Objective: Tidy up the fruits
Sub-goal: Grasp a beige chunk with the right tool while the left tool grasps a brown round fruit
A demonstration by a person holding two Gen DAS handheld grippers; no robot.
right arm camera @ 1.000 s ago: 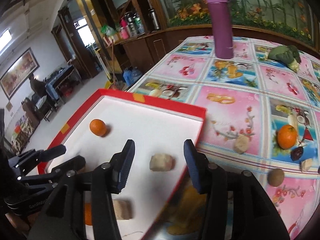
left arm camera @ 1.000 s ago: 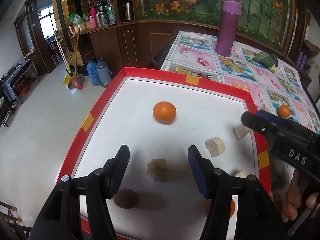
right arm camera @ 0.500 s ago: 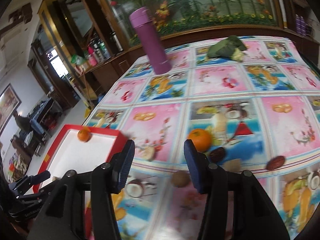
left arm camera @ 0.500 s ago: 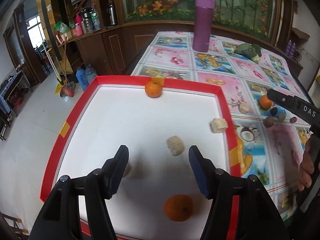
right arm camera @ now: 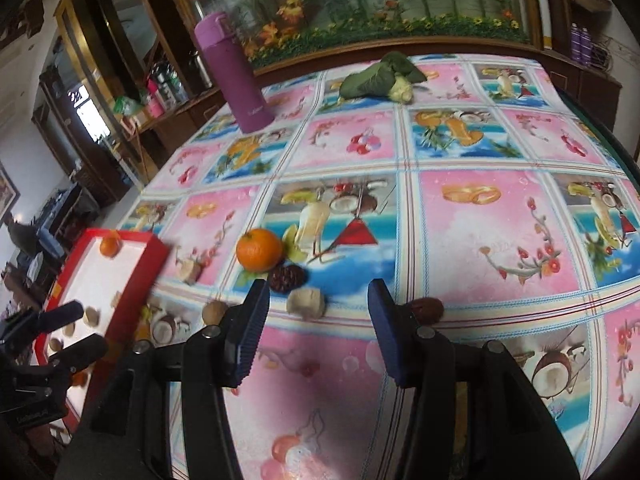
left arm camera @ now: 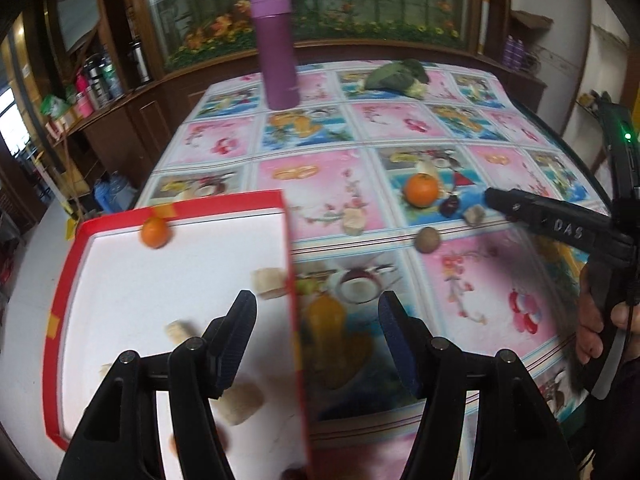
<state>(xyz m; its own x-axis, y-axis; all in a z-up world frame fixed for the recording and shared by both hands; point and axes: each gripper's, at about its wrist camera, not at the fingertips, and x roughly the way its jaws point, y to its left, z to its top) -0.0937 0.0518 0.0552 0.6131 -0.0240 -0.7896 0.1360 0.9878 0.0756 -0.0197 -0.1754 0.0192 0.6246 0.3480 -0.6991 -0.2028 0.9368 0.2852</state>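
The right gripper (right arm camera: 316, 320) is held above the near part of the table with its jaws spread apart and nothing between them. Just beyond its fingertips lie a pale fruit chunk (right arm camera: 306, 303), a dark ridged fruit (right arm camera: 287, 277) and, touching that one on its far-left side, an orange (right arm camera: 259, 249). A reddish-brown date (right arm camera: 428, 309) lies by the right fingertip, and a small round brown fruit (right arm camera: 215, 311) lies by the left one. The left gripper (left arm camera: 316, 332) is likewise spread wide and empty; it hangs over the right-hand wall of the red tray (left arm camera: 289, 248), one finger above the white tray floor and the other above the tablecloth (left arm camera: 460, 280). Inside the tray, a second orange (left arm camera: 155, 232) rests against the far wall, a pale chunk (left arm camera: 269, 282) sits against the right wall, and further pale pieces (left arm camera: 240, 403) lie nearer, blurred. Another pale piece (left arm camera: 354, 219) lies on the cloth between the tray and the loose fruit group. At the right edge of the left view, a person's hand (left arm camera: 596, 320) grips the right gripper's handle. At the far side of the table stand a purple flask (right arm camera: 234, 74) on the left and a leafy green vegetable (right arm camera: 380, 76) near the centre.
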